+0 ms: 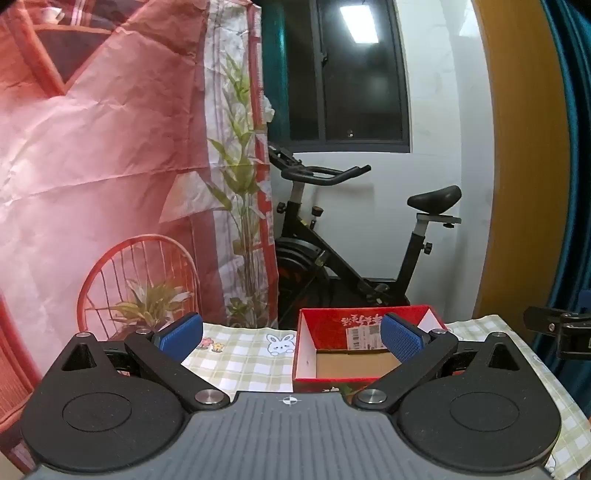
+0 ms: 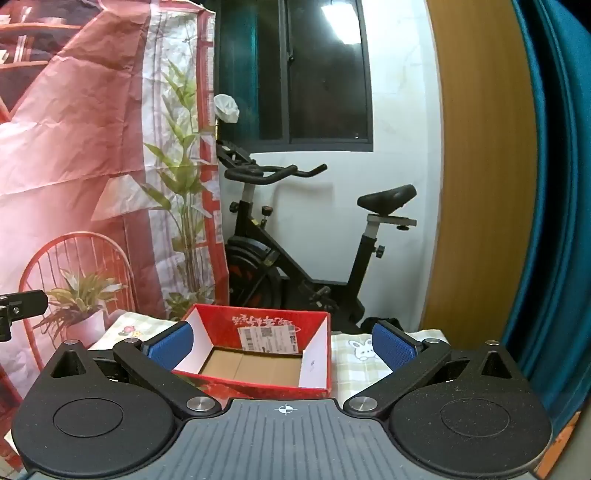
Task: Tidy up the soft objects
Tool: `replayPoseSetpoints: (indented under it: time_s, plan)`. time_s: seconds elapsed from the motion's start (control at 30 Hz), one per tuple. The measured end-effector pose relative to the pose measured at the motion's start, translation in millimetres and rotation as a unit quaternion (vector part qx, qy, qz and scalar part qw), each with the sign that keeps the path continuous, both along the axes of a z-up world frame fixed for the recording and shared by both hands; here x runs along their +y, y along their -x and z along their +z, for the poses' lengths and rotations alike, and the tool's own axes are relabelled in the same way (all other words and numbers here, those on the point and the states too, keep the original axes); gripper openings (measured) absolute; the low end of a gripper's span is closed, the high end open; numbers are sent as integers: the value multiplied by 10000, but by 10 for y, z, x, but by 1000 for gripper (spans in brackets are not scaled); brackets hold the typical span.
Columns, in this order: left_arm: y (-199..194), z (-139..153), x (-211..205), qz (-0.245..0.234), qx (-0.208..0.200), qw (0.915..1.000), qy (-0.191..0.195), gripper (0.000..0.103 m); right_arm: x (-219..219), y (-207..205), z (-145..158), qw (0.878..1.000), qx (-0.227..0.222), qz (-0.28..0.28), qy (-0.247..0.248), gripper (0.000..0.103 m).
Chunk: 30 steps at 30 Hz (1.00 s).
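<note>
Both tongs, left (image 1: 291, 338) and right (image 2: 282, 338), gape over one empty red box (image 2: 258, 332).

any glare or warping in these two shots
Left wrist view: a ceiling light reflects as a bright patch in the dark window, and the fisheye bows the wooden panel. Right wrist view: same glare in the window; the blue curtain curves strongly. The red box is sharp in both.

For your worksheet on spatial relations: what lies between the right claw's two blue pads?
The open red box, empty, standing on the checked cloth; nothing is gripped. The right wrist view shows it.
</note>
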State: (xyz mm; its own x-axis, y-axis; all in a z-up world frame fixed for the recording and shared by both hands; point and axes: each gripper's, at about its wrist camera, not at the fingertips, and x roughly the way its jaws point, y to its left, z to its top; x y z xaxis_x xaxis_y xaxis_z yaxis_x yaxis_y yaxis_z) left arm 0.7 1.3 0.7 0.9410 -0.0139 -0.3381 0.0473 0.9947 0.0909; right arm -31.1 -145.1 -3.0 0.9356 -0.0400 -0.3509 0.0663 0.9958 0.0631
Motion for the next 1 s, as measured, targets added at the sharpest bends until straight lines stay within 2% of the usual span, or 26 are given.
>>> replayPoseSetpoints:
  time_s: [0.2, 0.23, 0.37, 1.0]
  plan:
    - [-39, 11, -2, -176, 78, 9995, 233, 103, 15, -14, 9, 10000, -38, -26, -79, 103]
    - [22, 30, 72, 28, -78, 9998, 181, 103, 6, -12, 10, 10000, -35, -37, -71, 103]
    - [3, -25, 4, 119, -86, 9999, 56, 103, 9, -25, 3, 10000, -1, -70, -25, 103]
    - [-23, -40, 25, 35, -59, 9999, 127, 103, 24, -46, -3, 9999, 83, -113, -19, 103]
